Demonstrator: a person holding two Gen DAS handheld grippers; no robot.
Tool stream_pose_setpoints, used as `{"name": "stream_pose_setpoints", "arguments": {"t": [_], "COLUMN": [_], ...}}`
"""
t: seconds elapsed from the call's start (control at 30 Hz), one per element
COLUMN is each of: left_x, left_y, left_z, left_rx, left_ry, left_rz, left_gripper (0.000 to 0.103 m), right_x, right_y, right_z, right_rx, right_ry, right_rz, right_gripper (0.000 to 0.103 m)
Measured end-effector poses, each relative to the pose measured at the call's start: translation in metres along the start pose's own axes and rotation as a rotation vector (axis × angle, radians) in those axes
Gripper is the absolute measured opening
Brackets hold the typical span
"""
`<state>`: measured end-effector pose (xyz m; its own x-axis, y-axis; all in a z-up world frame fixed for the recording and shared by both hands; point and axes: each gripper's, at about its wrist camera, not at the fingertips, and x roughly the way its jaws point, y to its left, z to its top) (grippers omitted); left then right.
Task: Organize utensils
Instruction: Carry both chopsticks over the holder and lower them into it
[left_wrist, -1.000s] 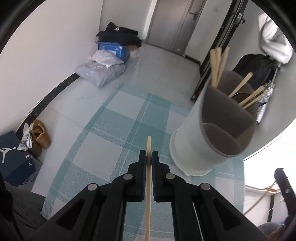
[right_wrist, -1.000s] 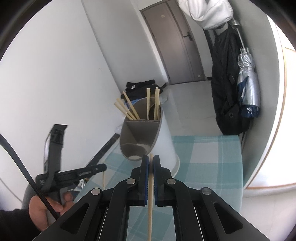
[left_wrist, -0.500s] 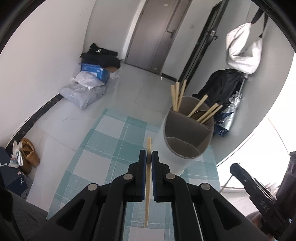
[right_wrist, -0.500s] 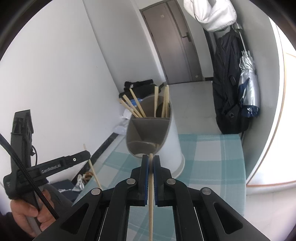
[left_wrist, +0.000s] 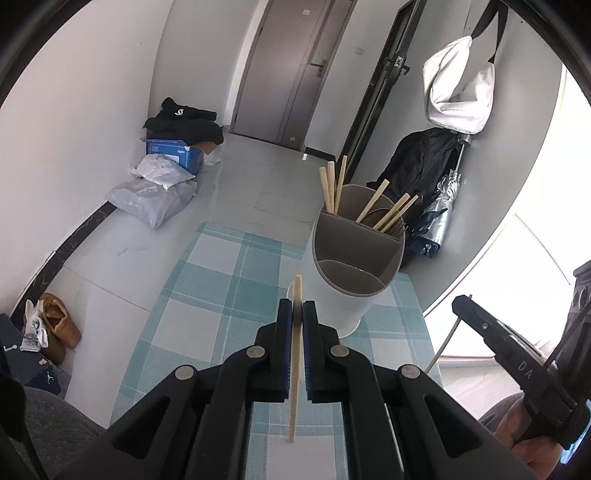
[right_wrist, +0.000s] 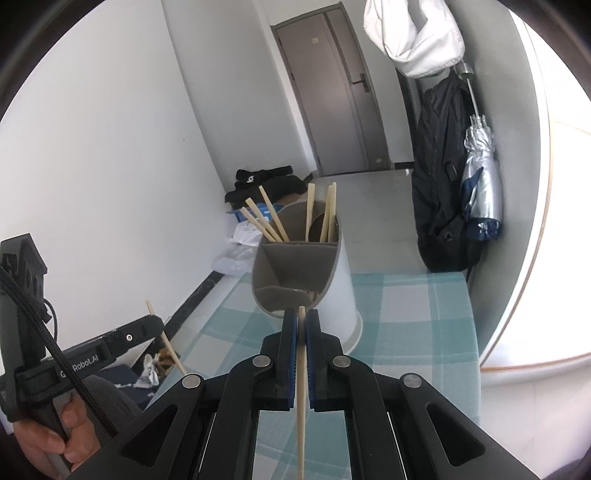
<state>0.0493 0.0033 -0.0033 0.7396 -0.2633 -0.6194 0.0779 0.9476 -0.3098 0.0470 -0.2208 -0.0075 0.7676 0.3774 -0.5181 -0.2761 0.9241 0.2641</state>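
The left gripper (left_wrist: 297, 314) is clenched on a chopstick (left_wrist: 294, 354), its blue pads pressed against the stick with almost no gap; the stick's tip pokes out past the fingertips toward 12 o'clock and its tail runs back between the fingers. The right gripper (right_wrist: 302, 325) is likewise clamped on a second chopstick (right_wrist: 301, 387), the jaws all but closed around it.

The white utensil holder (left_wrist: 351, 295) stands upright on the checked tablecloth (left_wrist: 207, 291), at about 1 o'clock from the left gripper and near it. In the right wrist view the holder (right_wrist: 332, 280) sits dead ahead at 12 o'clock, just beyond the fingertips. Its far compartments hold several chopsticks (right_wrist: 269, 218) leaning at angles; the near compartment (left_wrist: 349, 275) looks bare.
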Motion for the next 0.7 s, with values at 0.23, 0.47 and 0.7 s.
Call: {"name": "stream_pose_setpoints", "arguments": {"t": [0.23, 0.47, 0.7], "left_x": [-0.011, -0.023, -0.032], "left_y": [-0.003, -0.007, -0.018], "left_z": [0.007, 0.024, 0.059], "left_rx": [0.015, 0.02, 0.023], "left_ry": [-0.018, -0.053, -0.072], "left_rz": [-0.03, -0.071, -0.109], "left_gripper": [0.002, 0.002, 0.002], "right_x": [-0.009, -0.017, -0.025], "right_y": [0.007, 0.012, 0.017], "right_z": [0.008, 0.026, 0.061], "right_rx": [0.004, 0.029, 0.045], "right_ry": [-0.035, -0.07, -0.118], "right_rz": [0.001, 0.006, 0.037], "right_gripper": [0.004, 0.004, 0.004]}}
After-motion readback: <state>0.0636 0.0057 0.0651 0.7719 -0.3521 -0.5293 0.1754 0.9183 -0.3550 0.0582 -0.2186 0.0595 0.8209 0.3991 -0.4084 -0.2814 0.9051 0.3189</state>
